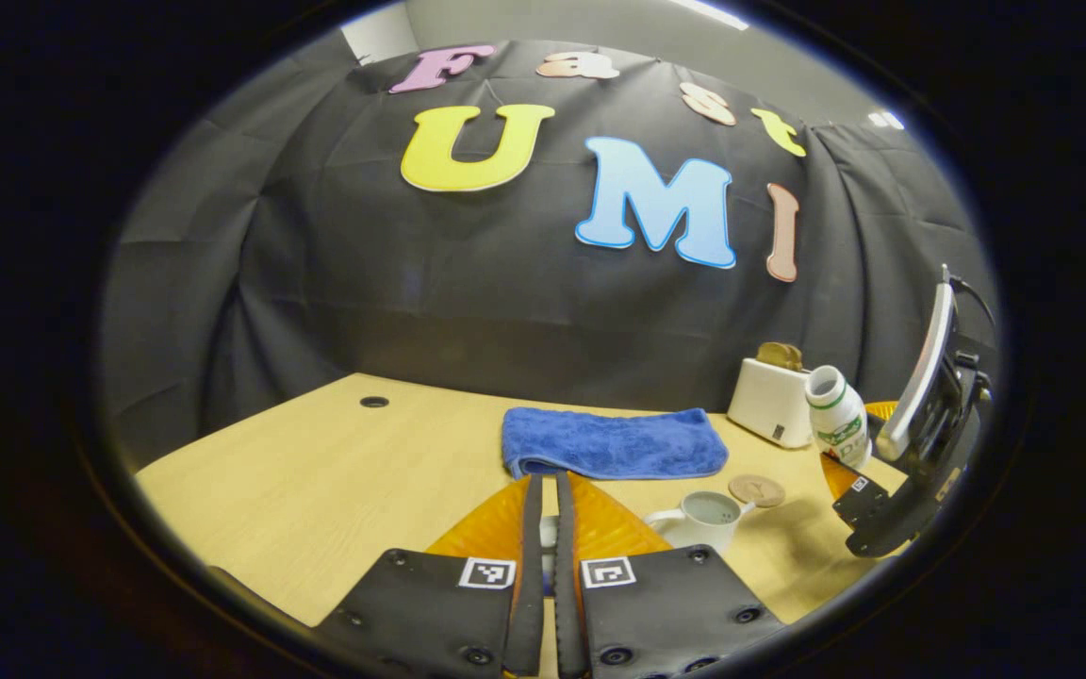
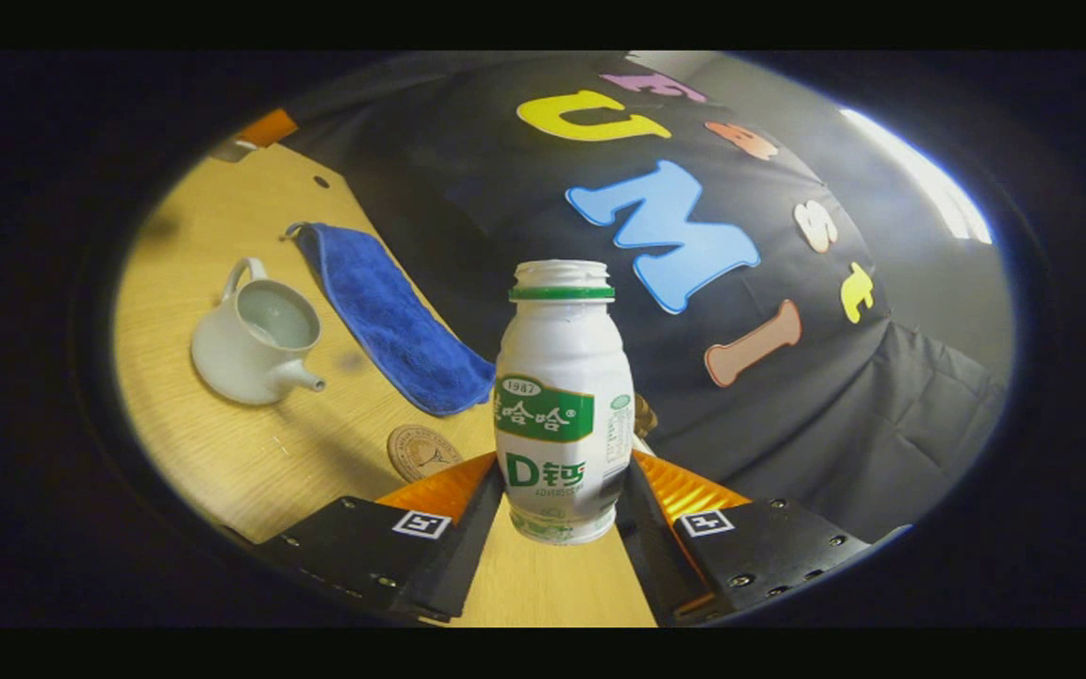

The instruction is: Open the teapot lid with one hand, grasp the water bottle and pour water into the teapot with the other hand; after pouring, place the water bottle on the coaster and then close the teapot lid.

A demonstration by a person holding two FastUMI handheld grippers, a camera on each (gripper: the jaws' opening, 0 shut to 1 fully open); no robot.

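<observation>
The white teapot (image 1: 703, 517) stands lidless on the wooden table, its bowl showing in the right gripper view (image 2: 258, 344). My left gripper (image 1: 543, 483) is to its left, fingers almost together on a small pale piece that looks like the teapot lid. An uncapped white bottle with a green label (image 2: 562, 396) is clamped between both fingers of my right gripper (image 2: 564, 467). In the left gripper view the bottle (image 1: 837, 415) hangs tilted to the right of and above the teapot, with the right gripper (image 1: 868, 476) behind it. A round brown coaster (image 1: 757, 489) (image 2: 422, 452) lies beside the teapot.
A folded blue towel (image 1: 614, 442) (image 2: 392, 316) lies behind the teapot. A white toaster (image 1: 771, 396) stands at the back right near the black wall cloth. The table (image 1: 317, 471) has a small dark hole (image 1: 374, 402) at the back left.
</observation>
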